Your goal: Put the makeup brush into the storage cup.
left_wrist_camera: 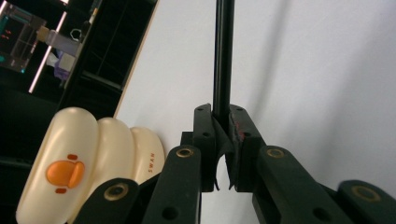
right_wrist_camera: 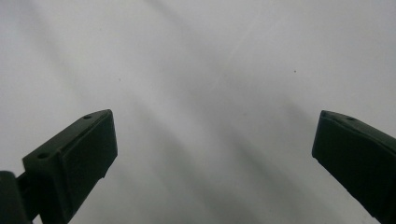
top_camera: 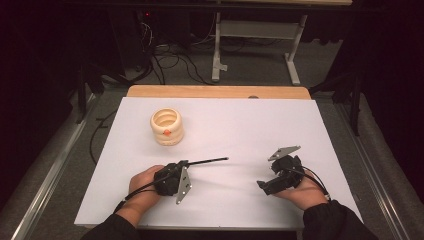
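One black rod [top_camera: 209, 161], lying level, pointing right

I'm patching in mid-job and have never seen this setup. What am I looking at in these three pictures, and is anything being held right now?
No robot arm here: a person at a table holds a two-jaw tool in each hand. The high view looks down from above the person's side. The left gripper is shut on a thin black rod that points out across the white table. The right gripper is open and holds nothing.

The other two pictures come from cameras riding on the tools, looking along their jaws. The left gripper view shows the jaws clamped on the rod, with a cream stack of rings bearing an orange duck mark beside them. The right gripper view shows its fingers wide apart over bare table.

The stack of rings stands farther back, untouched.
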The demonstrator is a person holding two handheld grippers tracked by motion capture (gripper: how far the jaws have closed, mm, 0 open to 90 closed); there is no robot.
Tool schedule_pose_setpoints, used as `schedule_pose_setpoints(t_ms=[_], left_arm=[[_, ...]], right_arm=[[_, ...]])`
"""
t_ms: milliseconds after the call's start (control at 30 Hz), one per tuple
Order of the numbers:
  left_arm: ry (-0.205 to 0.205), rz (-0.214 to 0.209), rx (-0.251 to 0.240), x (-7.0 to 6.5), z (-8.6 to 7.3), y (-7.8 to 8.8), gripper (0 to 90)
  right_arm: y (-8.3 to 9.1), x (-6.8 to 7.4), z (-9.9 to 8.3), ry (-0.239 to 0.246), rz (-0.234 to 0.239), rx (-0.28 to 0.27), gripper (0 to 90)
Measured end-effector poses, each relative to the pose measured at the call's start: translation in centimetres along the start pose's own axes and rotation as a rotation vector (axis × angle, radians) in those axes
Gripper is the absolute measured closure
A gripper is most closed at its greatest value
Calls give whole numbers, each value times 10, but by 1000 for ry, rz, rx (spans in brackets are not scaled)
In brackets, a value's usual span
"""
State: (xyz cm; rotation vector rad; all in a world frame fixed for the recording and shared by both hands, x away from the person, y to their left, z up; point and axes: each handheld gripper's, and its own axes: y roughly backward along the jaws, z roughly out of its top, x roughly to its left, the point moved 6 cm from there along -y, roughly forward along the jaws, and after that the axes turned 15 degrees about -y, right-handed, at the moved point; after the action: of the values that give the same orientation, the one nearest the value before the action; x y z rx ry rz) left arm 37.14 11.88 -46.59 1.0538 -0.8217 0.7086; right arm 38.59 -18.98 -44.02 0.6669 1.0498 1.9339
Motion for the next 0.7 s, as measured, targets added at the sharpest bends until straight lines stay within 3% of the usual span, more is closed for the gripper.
schedule_pose_setpoints(t_ms=[133,233,400,700], left_arm=[[44,-12,-6,1,-2,-1,833],[64,-16,-11,1,-2,-2,833],[92,-26,-14,2,-4,-2,833],[129,-37,-21,3,-5,-2,834]], right_arm=[[0,-2,2,-40,25,-54,16],[0,-4,4,-72,13,-112,16],[1,-7,5,-127,37,-188,16],[-1,-10,0,-158,19,-286,17]])
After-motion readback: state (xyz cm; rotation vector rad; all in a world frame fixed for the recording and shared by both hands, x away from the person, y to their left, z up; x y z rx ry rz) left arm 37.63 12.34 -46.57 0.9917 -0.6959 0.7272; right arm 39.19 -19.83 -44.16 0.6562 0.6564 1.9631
